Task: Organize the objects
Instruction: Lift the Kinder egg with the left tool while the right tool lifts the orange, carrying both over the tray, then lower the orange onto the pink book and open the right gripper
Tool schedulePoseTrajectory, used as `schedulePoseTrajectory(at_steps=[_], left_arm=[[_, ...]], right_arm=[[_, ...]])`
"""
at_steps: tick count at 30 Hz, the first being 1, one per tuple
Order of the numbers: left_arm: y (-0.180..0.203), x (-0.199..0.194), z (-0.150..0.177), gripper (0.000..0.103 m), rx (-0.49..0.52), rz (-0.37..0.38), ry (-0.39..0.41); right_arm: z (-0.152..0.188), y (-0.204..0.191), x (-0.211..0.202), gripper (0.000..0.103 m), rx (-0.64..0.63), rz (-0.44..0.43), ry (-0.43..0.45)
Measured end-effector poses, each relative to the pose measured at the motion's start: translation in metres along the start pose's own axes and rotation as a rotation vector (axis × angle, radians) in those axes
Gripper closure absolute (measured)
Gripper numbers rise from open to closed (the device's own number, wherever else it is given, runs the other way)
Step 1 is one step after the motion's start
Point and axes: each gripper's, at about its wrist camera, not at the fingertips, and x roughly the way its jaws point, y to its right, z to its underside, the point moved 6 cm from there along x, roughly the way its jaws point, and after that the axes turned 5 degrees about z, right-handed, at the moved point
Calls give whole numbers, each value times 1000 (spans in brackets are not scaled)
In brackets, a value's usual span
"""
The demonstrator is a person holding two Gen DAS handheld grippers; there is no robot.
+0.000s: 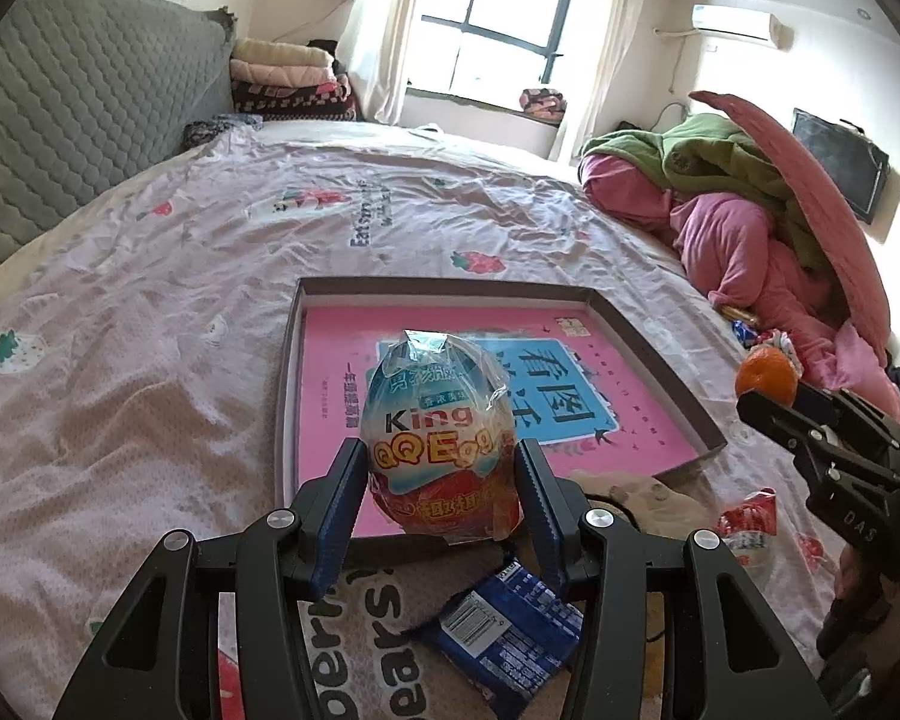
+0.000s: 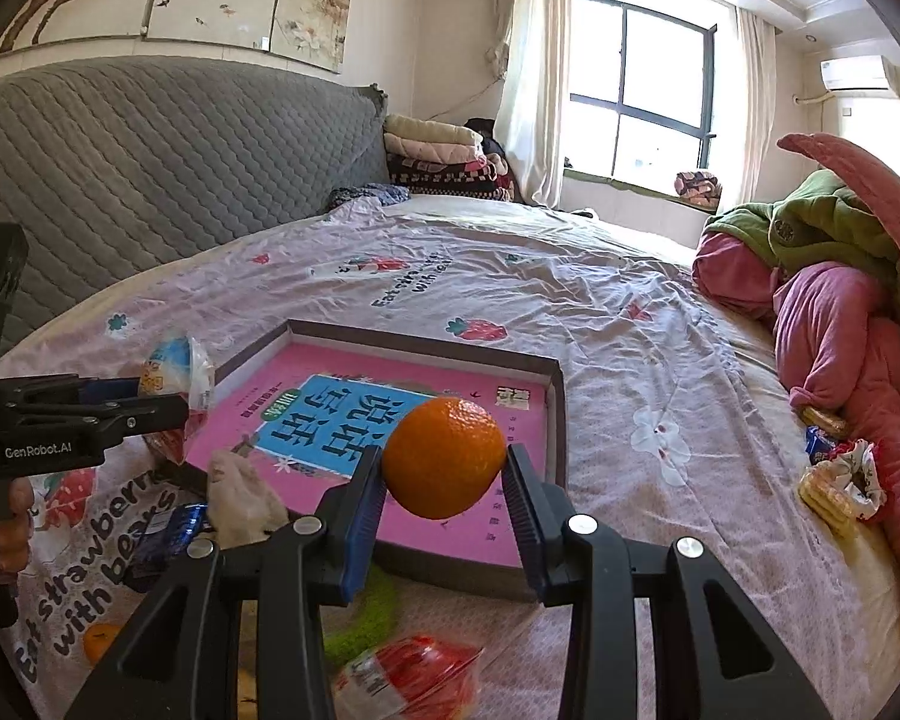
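My left gripper (image 1: 444, 468) is shut on a wrapped toy egg (image 1: 441, 438) and holds it above the near edge of a shallow box lid (image 1: 654, 354) with a pink printed floor. My right gripper (image 2: 444, 474) is shut on an orange (image 2: 444, 465) and holds it above the box lid's near right part (image 2: 555, 408). The orange also shows at the right of the left wrist view (image 1: 765, 378). The egg shows at the left of the right wrist view (image 2: 174, 369).
Loose on the bedsheet near the box are a blue snack packet (image 1: 504, 636), a red-and-white packet (image 1: 747, 525), a beige cloth (image 2: 240, 498), a green ring (image 2: 366, 618), a second small orange (image 2: 99, 642) and snacks (image 2: 834, 480). Pink and green bedding (image 2: 840, 312) is piled at the right.
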Motion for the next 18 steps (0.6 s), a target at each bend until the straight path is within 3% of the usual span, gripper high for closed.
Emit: schedulePoseTrajectory(at_steps=[18], left_arm=[[-21,33,1,51,-21,-23,-59]], right_arm=[[11,24,54,63,-11,-18,-172]])
